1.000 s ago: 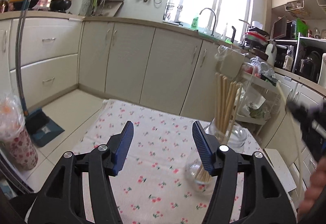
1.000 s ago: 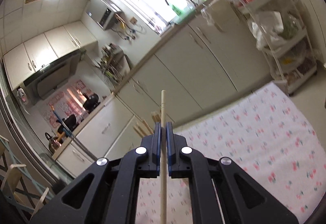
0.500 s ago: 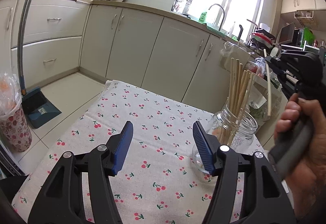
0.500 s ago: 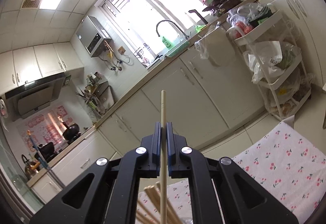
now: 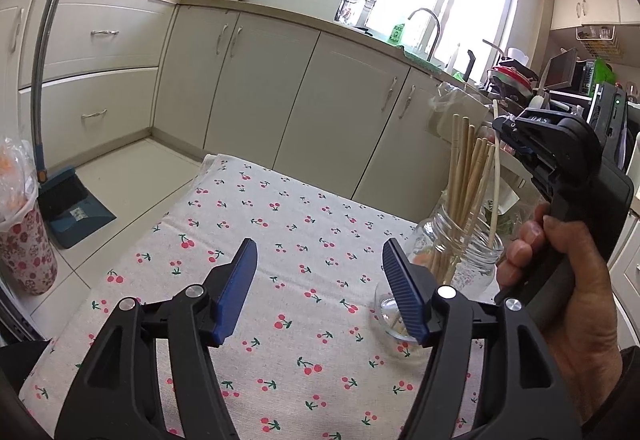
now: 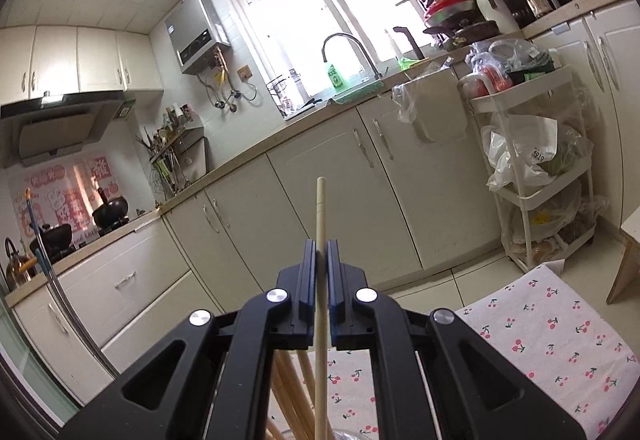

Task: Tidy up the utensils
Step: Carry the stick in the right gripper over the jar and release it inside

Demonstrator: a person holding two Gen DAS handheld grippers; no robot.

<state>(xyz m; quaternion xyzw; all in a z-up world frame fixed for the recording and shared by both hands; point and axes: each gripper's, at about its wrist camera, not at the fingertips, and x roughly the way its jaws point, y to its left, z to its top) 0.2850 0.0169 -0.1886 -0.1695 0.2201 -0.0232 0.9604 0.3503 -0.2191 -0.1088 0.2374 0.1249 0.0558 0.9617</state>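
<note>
Where the left tongs (image 5: 318,290) fill the foreground with blades wide apart and empty, they hide the near edge of the table (image 5: 280,224) with its cherry-print cloth and part of the glass jar's (image 5: 460,260) base. That jar stands near the table's right edge, holding a bundle of chopsticks (image 5: 466,179). Just over its mouth, the right tongs (image 6: 321,252), held in a hand (image 5: 576,280), are clamped on one pale chopstick (image 6: 320,300); whether its lower tip touches the glass is hard to tell.
</note>
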